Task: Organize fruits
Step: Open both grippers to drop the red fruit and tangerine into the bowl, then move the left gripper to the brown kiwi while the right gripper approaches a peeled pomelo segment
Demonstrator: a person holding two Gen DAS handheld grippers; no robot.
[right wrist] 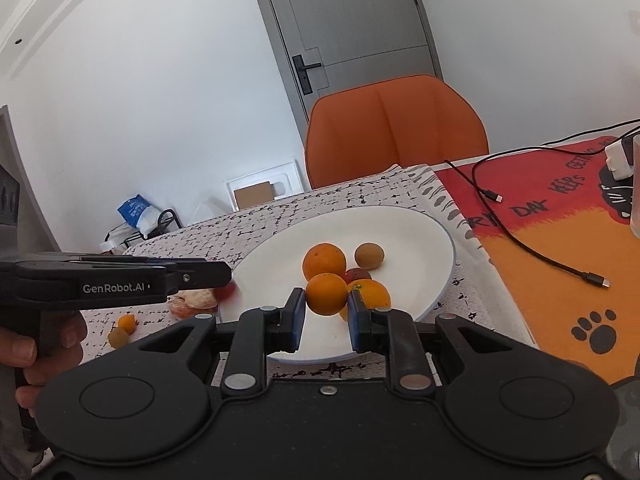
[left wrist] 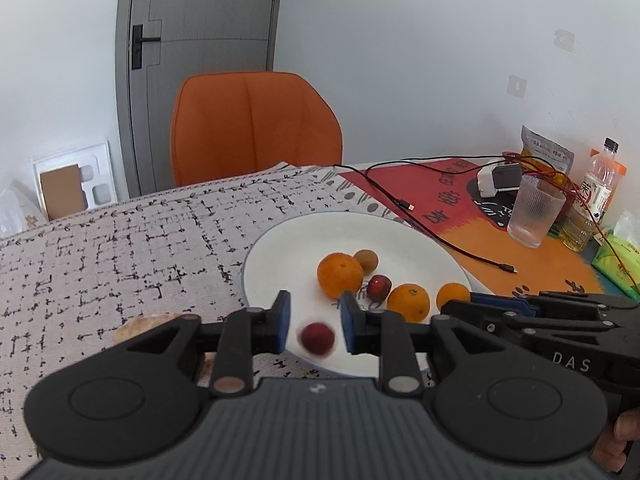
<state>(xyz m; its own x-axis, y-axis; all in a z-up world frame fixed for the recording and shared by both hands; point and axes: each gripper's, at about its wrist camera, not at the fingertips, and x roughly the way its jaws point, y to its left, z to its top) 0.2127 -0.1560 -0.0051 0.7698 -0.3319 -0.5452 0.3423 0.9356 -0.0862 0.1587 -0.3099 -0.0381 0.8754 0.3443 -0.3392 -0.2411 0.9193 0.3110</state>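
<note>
Now oranges and red fruits sit on plate.

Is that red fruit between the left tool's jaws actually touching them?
Apart. In the left wrist view the blurred red fruit sits between the left gripper jaws with white plate showing on both sides of it.

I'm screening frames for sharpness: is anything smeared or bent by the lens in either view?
Left wrist view: the red fruit between the open left tongs is motion-blurred, while the plate stays sharp; the door edges bow. Right wrist view: that fruit is smeared too, and the ceiling line curves.
</note>
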